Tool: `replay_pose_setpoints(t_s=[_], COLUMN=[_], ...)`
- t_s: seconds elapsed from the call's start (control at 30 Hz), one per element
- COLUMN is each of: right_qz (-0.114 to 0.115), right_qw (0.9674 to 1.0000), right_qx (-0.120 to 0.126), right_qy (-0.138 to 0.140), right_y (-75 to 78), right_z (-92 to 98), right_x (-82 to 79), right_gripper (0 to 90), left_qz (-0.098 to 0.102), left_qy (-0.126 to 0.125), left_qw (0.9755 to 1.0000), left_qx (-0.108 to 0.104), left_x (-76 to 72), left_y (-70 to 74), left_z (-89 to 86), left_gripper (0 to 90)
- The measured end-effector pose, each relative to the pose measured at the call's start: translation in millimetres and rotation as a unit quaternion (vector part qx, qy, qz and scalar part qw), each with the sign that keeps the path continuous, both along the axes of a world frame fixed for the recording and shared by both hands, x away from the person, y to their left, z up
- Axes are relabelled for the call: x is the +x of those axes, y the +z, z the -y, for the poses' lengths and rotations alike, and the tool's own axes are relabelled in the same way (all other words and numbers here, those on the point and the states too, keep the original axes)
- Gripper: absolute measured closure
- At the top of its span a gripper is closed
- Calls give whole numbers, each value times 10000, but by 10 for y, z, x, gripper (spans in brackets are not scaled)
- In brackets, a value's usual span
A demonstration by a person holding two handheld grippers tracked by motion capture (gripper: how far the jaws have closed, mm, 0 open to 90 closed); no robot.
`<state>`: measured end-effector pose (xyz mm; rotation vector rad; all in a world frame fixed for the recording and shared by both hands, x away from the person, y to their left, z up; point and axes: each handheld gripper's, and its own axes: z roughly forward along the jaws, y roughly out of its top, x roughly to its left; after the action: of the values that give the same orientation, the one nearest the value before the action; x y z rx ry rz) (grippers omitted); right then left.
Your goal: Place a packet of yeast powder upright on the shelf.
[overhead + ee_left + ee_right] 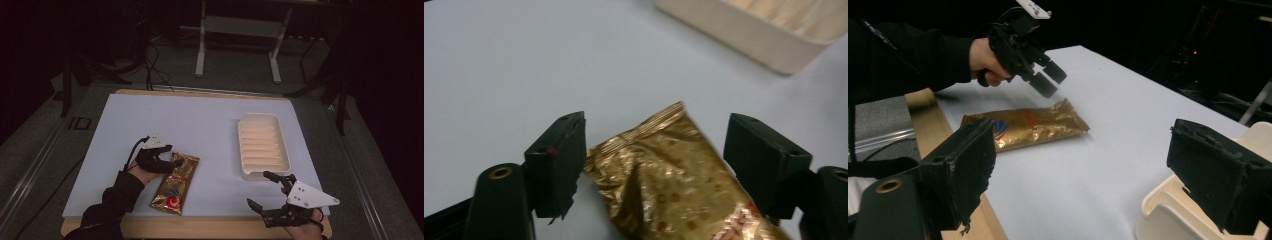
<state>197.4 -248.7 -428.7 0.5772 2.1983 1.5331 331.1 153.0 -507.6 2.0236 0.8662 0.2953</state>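
A gold foil snack packet [176,185] lies flat on the white table top [200,120], near the front left. My left gripper [175,161] hovers at the packet's far end, held in a hand in a dark sleeve. In the left gripper view its jaws [659,145] stand apart on either side of the packet's crimped end [664,170], and the pads are clear of the foil. My right gripper [257,188] is open at the table's front right edge, with nothing between its jaws [1083,165]. From there the left gripper [1050,81] hangs just above the packet [1028,127].
A cream ribbed tray [263,172] stands on the right of the table, just beyond the right gripper, with its near corner [1168,210] close to the right jaw. A white-legged stand [200,55] and cables sit on the floor beyond the table.
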Motion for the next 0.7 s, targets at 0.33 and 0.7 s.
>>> replay_pose_setpoints(t_s=[0.33,0.7], right_qz=[-60,-114], right_qw=[10000,9999], right_qx=[-44,-50], right_qy=[65,45], right_y=[-25,-36], right_z=[-20,-14], right_x=[3,18], right_gripper=[130,130], left_qz=[-403,-612], left_qy=[158,219], left_qw=[9988,9969], left_qx=[219,444], left_x=[166,239], left_y=[-179,-333], left_z=[26,76], left_gripper=[314,328])
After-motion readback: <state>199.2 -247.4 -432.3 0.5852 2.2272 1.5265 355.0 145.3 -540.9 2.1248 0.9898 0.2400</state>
